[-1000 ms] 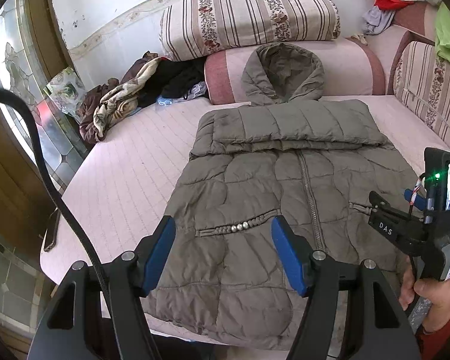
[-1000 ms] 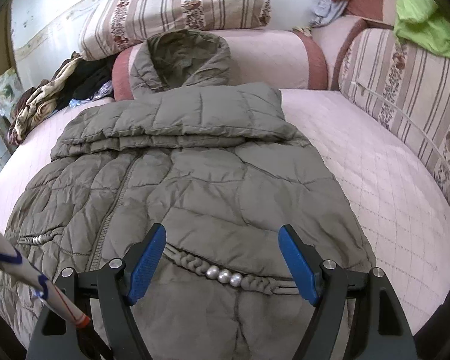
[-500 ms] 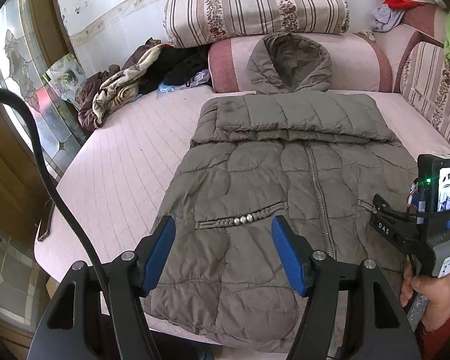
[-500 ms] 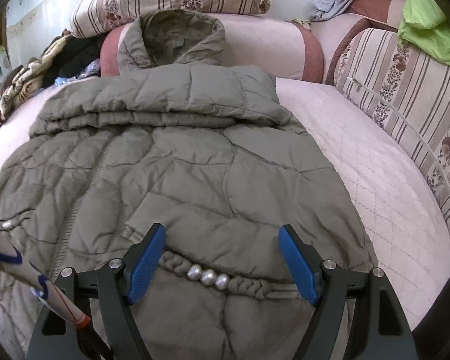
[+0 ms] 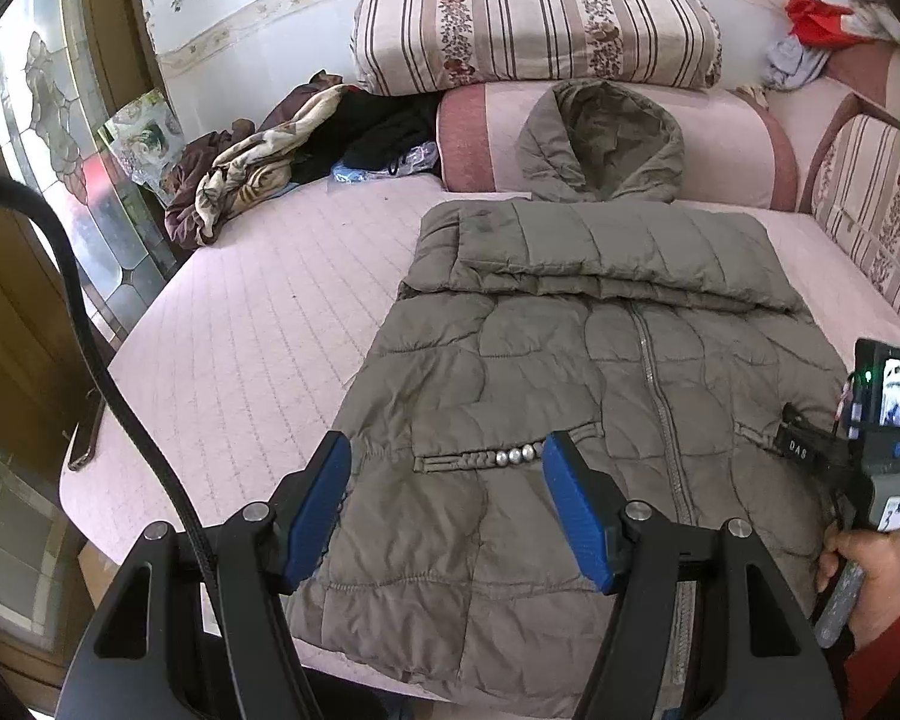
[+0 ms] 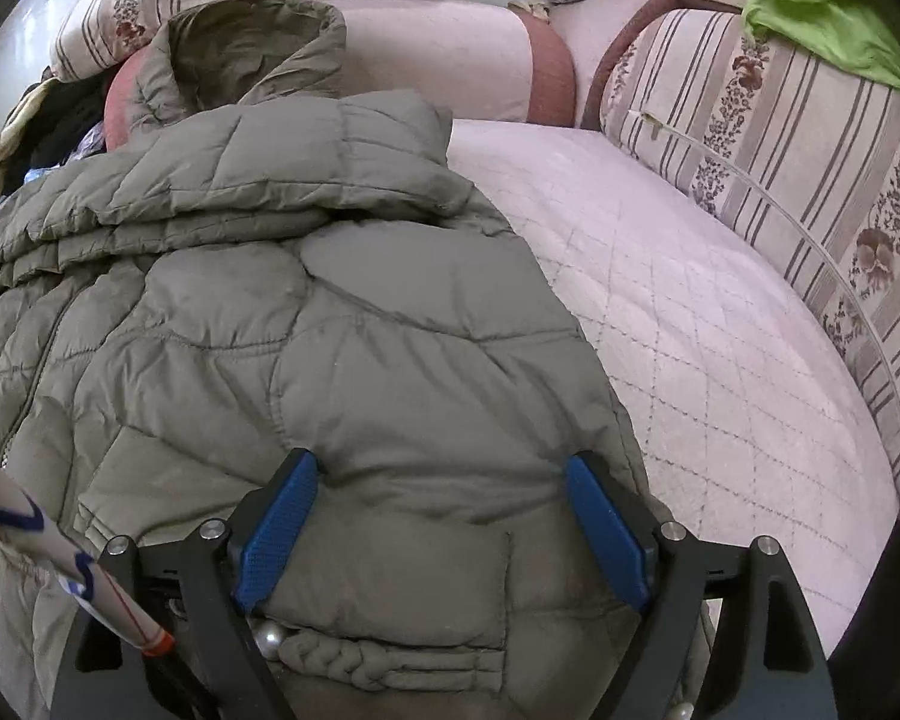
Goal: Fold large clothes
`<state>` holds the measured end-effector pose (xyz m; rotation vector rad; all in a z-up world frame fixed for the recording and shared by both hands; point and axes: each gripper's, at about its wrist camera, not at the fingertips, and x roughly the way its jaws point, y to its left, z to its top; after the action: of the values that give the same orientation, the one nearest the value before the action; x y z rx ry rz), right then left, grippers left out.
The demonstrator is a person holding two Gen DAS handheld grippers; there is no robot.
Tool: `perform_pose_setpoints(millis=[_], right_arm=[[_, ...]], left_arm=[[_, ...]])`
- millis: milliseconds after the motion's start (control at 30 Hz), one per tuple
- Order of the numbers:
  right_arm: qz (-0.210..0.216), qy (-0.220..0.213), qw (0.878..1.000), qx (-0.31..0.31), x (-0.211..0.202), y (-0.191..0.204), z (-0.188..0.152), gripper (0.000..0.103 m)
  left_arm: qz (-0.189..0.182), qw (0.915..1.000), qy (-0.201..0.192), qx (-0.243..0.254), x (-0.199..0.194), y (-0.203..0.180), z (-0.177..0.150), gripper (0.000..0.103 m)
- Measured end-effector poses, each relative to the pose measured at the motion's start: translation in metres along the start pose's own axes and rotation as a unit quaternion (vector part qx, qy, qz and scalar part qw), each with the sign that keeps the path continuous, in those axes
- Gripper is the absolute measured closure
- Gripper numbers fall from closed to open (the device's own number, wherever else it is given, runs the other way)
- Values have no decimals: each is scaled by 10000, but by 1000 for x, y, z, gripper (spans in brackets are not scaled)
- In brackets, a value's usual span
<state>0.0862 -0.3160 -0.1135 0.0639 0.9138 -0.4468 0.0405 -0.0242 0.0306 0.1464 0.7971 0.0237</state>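
Olive puffer coat flat on the bed, hood far, hem near – right gripper closer, jaws just widened over fabric, nothing clamped; left gripper half-open, empty.

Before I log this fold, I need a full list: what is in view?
padded coat: one, olive, flat on the bed, sleeves folded across the chest, hood on the bolster
bed: one, pink quilted
bolster: one, pink, at the head
striped pillow: one, cream and brown, on the bolster
clothes heap: one, brown, cream and black, far left corner
green cloth: one, on the striped cushions, right
left hand-held gripper: blue pads, open above the hem
right hand-held gripper: blue pads, just widened, over the coat's right pocket
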Motion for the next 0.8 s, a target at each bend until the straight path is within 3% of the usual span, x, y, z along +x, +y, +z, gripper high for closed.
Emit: perform_pose_setpoints(millis=[233, 433, 667, 800], right_arm=[[-176, -153, 9997, -59, -44, -8, -6, 15], [9, -270, 9996, 9, -91, -16, 2, 15], [325, -505, 9981, -160, -134, 10, 32, 15], [469, -467, 9975, -250, -138, 32, 46, 15]], left_arm=[[-78, 9994, -324, 9, -6, 10, 4, 36], [-190, 9985, -509, 34, 1, 13, 9, 36], [-307, 9971, -698, 70, 19, 17, 23, 34], [-246, 9965, -783, 141, 41, 19, 36, 33]])
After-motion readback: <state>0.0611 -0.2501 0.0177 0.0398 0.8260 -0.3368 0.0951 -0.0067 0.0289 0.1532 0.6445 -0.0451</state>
